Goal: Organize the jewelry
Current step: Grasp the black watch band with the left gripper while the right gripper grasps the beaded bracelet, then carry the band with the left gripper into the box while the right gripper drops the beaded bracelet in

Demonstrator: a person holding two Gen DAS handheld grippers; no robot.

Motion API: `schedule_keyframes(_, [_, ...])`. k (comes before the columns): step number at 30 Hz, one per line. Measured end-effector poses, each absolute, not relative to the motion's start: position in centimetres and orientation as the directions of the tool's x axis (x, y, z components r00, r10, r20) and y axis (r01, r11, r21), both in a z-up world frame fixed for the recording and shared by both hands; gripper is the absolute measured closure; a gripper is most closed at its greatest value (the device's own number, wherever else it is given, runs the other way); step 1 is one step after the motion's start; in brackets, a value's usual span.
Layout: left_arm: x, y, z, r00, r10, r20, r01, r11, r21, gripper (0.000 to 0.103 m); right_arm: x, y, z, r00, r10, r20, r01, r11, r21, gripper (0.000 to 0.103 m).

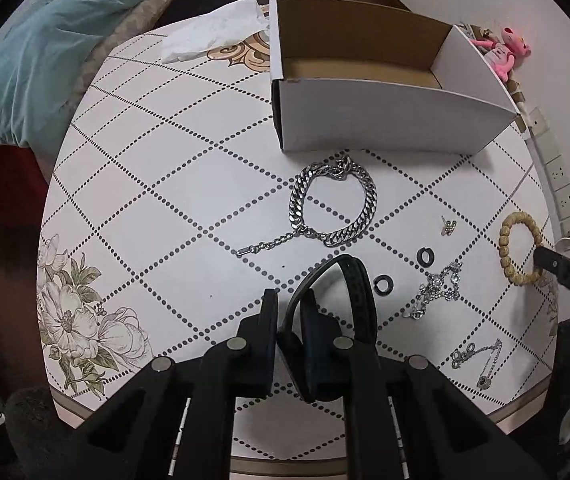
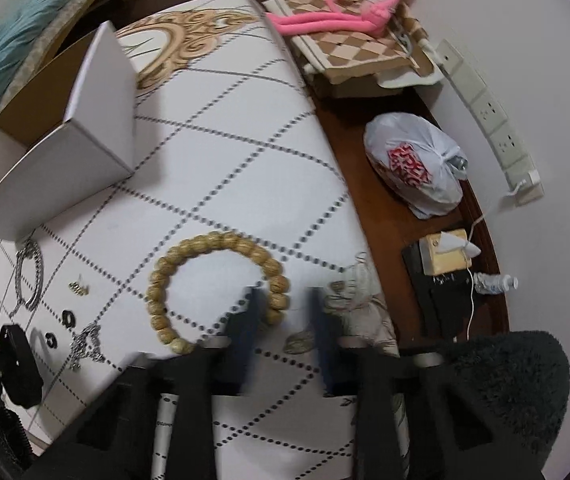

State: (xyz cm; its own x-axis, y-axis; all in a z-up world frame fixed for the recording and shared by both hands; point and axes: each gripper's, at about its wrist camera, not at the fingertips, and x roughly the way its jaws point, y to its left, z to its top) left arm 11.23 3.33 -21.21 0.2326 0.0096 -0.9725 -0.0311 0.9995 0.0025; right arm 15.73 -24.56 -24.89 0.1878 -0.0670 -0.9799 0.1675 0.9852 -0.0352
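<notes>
My left gripper (image 1: 291, 312) is shut on a black strap bracelet (image 1: 355, 280), held just above the table. A silver chain bracelet (image 1: 331, 208) lies ahead, in front of the open white cardboard box (image 1: 381, 120). Two black rings (image 1: 425, 257), a small gold earring (image 1: 448, 227), a crystal piece (image 1: 437, 286) and a thin necklace (image 1: 481, 360) lie to the right. My right gripper (image 2: 283, 300) is open, its jaws straddling the near right side of the wooden bead bracelet (image 2: 213, 280), which also shows in the left wrist view (image 1: 519, 252).
Crumpled tissue (image 1: 217, 32) lies behind the box. A pink plush toy (image 2: 349, 12), a white plastic bag (image 2: 417, 168) and a small wooden block (image 2: 445, 256) sit beyond the table's right edge (image 2: 349, 200), near a wall power strip (image 2: 493, 120).
</notes>
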Motion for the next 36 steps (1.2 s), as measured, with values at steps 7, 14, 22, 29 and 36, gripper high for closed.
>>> schedule_keyframes(7, [11.6, 2.7, -19.8, 0.26, -0.015, -0.966, -0.036, 0.999, -0.025, 0.094, 15.5, -23.5, -23.8, 0.189, 0.018, -0.982, 0.143, 0.989, 0.046, 0.094])
schedule_keyframes(14, [12.5, 2.7, -15.6, 0.332, -0.058, -0.941, -0.034, 0.997, -0.073, 0.094, 15.8, -22.1, -17.9, 0.27, 0.14, -0.953, 0.079, 0.983, 0.167, 0.094])
schedule_keyframes(22, [16.1, 2.8, -10.5, 0.413, -0.137, -0.9, -0.012, 0.988, -0.156, 0.094, 18.6, -20.1, -9.7, 0.379, 0.248, -0.892, -0.04, 0.967, 0.251, 0.094])
schedule_keyframes(29, [21.4, 2.8, -10.1, 0.401, -0.187, -0.897, 0.02, 0.981, -0.195, 0.094, 23.3, -18.0, -6.6, 0.399, 0.331, -0.855, -0.129, 0.944, 0.305, 0.094])
schedule_keyframes(36, [26.1, 3.0, -13.1, 0.325, -0.22, -0.92, 0.014, 0.974, -0.228, 0.094, 28.8, -15.5, -10.5, 0.305, 0.349, -0.886, -0.161, 0.936, 0.313, 0.094])
